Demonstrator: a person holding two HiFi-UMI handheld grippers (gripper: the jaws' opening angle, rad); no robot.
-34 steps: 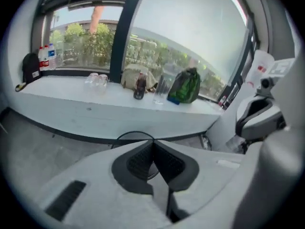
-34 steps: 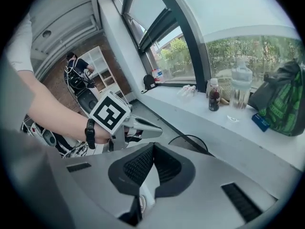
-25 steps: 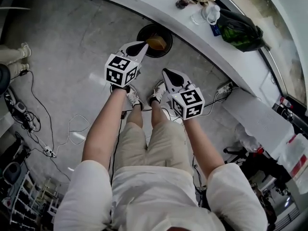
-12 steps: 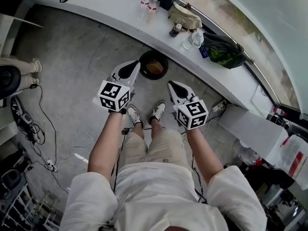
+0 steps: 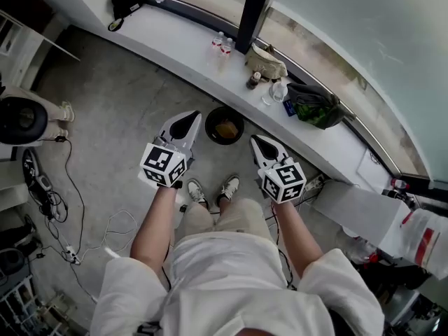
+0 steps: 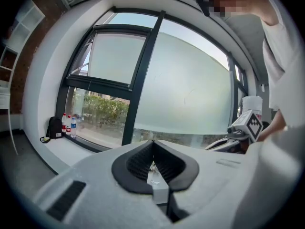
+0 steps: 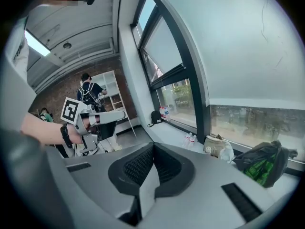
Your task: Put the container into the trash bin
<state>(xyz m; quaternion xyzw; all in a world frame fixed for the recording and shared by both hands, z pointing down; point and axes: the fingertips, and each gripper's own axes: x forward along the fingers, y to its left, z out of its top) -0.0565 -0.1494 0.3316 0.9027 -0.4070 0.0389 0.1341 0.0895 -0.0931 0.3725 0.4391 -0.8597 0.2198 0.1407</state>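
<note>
Left claw (image 6: 153, 152) fully closed, empty. Right claw (image 7: 153, 151) same: pads together, nothing held. Container (image 5: 227, 129) sits inside trash bin (image 5: 208, 126) on floor (image 5: 105, 110), so drop looks done. Next, my read: hold both claws closed, clear of window ledge (image 5: 189, 44). Bin round, dark, black-lined. Container tan, probably paper or card. Floor grey concrete.

The right tongs (image 7: 153, 147) are closed with nothing between them, pointing over a white bench (image 7: 167, 133) that carries water bottles (image 7: 190, 139) and a dark green bag (image 7: 261, 168).
</note>
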